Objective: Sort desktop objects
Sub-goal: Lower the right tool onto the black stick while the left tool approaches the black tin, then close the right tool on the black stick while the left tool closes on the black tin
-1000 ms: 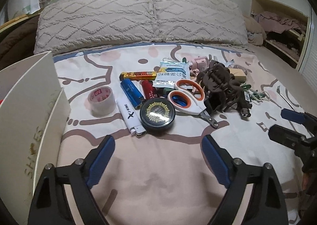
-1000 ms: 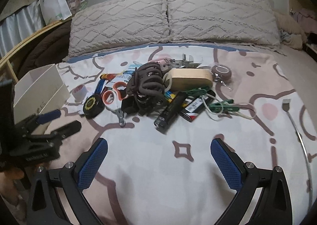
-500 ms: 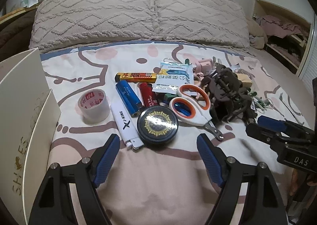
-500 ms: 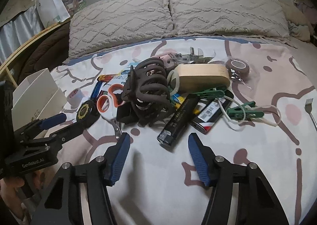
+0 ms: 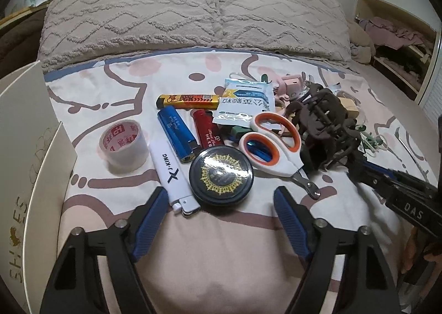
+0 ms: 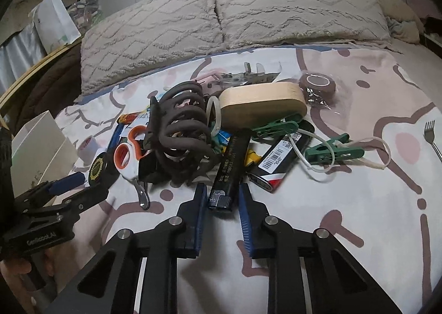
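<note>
Desktop objects, mixed lot, heaped on a cartoon-print bedsheet [image 5: 116, 87] in front of two quilted pillows [image 5: 193, 15].

Left wrist view: left gripper [image 5: 221, 203] low over the near edge of the heap, jaws closing but wide apart, nothing pressed between the blue pads; round black tin with gold emblem [image 5: 221, 175] just ahead of the gap; white lighter [image 5: 172, 173] lying beside the tin, its metal end near the left pad; blue lighter [image 5: 176, 134] and red lighter [image 5: 205, 131] side by side behind the tin; yellow packet [image 5: 187, 101] lying crosswise behind them; white sachet with blue print [image 5: 244, 105]; orange-and-white scissors [image 5: 273, 145], blades toward the camera; roll of clear tape [image 5: 123, 145] standing apart to the left; dark brown hair claw [image 5: 323, 128] at the right of the heap; white cardboard box [image 5: 25, 148] open at the left edge; right gripper [image 5: 386, 186] reaching in from the right.

Right wrist view: right gripper [image 6: 221, 198] down at the sheet, jaws closing, the near end of a black lighter [image 6: 230, 164] between the pads, a sliver of space on either side, so not yet clenched; hair claw [image 6: 179, 131] left of that lighter; second black lighter with barcode label [image 6: 279, 159] to its right; tan oval case [image 6: 262, 106] behind; two green clothes pegs [image 6: 334, 151] tangled with a white cord [image 6: 317, 164]; brown tape roll in a clear wrapper [image 6: 317, 84] set apart at the back; fork [image 6: 431, 134] at the right edge; left gripper [image 6: 71, 189] visible at the left.
</note>
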The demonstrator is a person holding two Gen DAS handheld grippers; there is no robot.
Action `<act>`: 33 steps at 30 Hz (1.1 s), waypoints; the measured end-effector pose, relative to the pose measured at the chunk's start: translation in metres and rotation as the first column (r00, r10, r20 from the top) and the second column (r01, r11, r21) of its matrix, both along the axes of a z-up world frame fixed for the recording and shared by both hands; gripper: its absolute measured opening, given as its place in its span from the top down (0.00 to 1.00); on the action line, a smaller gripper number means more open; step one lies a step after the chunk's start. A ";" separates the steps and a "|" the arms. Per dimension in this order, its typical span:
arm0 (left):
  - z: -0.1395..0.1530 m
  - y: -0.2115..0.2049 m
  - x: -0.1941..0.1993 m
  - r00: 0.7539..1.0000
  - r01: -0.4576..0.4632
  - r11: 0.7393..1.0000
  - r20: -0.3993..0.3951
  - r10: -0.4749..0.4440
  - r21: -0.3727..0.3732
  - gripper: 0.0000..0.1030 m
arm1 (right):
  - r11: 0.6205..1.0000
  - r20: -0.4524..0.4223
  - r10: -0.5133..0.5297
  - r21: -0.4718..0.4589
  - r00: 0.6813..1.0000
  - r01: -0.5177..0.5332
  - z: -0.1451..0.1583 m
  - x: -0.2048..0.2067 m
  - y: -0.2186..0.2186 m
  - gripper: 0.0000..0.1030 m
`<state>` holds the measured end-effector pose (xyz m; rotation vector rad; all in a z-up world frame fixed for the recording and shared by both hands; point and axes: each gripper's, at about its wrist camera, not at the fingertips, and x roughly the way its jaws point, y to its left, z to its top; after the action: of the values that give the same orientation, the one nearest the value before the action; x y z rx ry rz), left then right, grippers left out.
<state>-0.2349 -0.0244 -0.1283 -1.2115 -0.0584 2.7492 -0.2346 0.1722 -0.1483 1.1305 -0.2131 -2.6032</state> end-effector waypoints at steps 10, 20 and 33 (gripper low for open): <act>-0.003 -0.006 -0.007 1.000 -0.004 0.999 0.009 0.003 0.034 0.31 | 0.999 -0.007 0.041 0.030 0.999 -0.041 -0.002 0.020 -0.007 0.77; 0.002 -0.002 -0.006 0.999 0.019 1.000 -0.033 -0.018 0.020 0.41 | 0.995 0.003 0.093 0.029 0.996 -0.093 -0.003 0.053 -0.011 0.77; 0.003 0.004 -0.001 0.997 0.050 0.999 -0.055 -0.049 0.009 0.56 | 0.982 0.017 0.179 0.052 0.984 -0.180 -0.004 0.093 -0.015 0.77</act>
<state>-0.2358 -0.0206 -0.1256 -1.1194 -0.0368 2.7334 -0.1413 0.1570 -0.1519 1.1279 -0.0414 -2.4572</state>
